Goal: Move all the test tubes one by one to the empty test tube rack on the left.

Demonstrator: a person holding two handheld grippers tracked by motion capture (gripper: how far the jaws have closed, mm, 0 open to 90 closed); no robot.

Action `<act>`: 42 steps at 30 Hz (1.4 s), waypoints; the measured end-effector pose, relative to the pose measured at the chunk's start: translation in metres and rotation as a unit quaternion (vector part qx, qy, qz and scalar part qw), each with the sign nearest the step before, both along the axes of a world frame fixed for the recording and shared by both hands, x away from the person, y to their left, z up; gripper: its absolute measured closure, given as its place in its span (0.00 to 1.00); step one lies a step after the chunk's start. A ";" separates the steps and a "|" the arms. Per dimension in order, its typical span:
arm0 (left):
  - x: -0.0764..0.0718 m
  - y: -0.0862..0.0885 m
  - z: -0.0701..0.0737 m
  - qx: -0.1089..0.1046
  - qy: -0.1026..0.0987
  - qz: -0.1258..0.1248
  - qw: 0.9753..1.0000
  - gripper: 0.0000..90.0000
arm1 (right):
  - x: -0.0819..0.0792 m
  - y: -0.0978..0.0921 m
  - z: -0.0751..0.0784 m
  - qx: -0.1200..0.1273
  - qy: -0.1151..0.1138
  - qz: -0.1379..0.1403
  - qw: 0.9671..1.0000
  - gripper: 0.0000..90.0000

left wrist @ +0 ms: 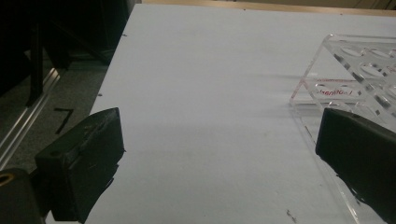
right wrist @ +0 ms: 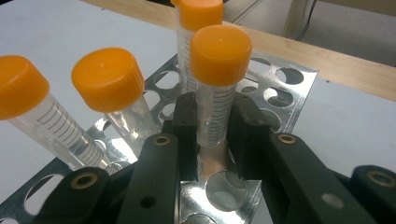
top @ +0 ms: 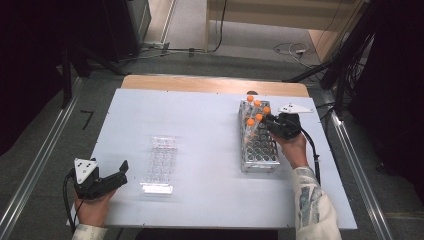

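Looking down, high view: the metal rack (top: 258, 142) is seen right of centre on the white table (top: 210, 130), with orange-capped tubes at its far end; the clear rack (top: 162, 160) lies near the left, well apart from it.
Right gripper, high view: the right gripper (top: 269, 121) is held at the far end of the metal rack, among the tubes.
Left gripper, high view: the left gripper (top: 120, 172) is rested at the near left edge, just beside the clear rack.
Left gripper view, jaws: spread wide, nothing between them; bare table is seen ahead and the clear rack (left wrist: 355, 70) to the right.
Right gripper view, jaws: closed against the gripped tube (right wrist: 217, 88), one on each side of its graduated wall, below the orange cap (right wrist: 220, 53).
Tube axis: upright, across the jaws' reach, foot apparently in its hole.
Neighbours: two leaning tubes (right wrist: 112, 93) stand left of the jaws and a further tube (right wrist: 198, 28) behind.
Judged step: a straight lift along the tube's axis is called for; the right hand is the nearer one.
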State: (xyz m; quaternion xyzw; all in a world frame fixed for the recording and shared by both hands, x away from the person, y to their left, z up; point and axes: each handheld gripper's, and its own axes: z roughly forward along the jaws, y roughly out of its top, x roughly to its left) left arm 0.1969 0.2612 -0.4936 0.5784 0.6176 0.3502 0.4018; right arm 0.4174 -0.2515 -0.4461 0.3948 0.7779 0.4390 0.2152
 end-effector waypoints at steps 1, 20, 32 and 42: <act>0.000 0.000 0.000 0.000 0.000 0.000 1.000 0.02 | 0.000 0.000 0.000 0.000 0.000 0.000 1.000 0.79; -0.002 -0.003 0.002 0.007 -0.002 -0.001 1.000 0.02 | -0.012 -0.004 0.046 0.014 -0.043 -0.015 0.999 0.80; -0.002 -0.004 0.014 -0.003 -0.016 -0.002 1.000 0.02 | -0.037 -0.019 0.062 0.024 -0.050 -0.020 0.998 0.80; 0.006 -0.013 0.026 0.003 -0.014 -0.026 1.000 0.04 | -0.078 -0.012 0.061 0.027 -0.048 0.018 0.998 0.80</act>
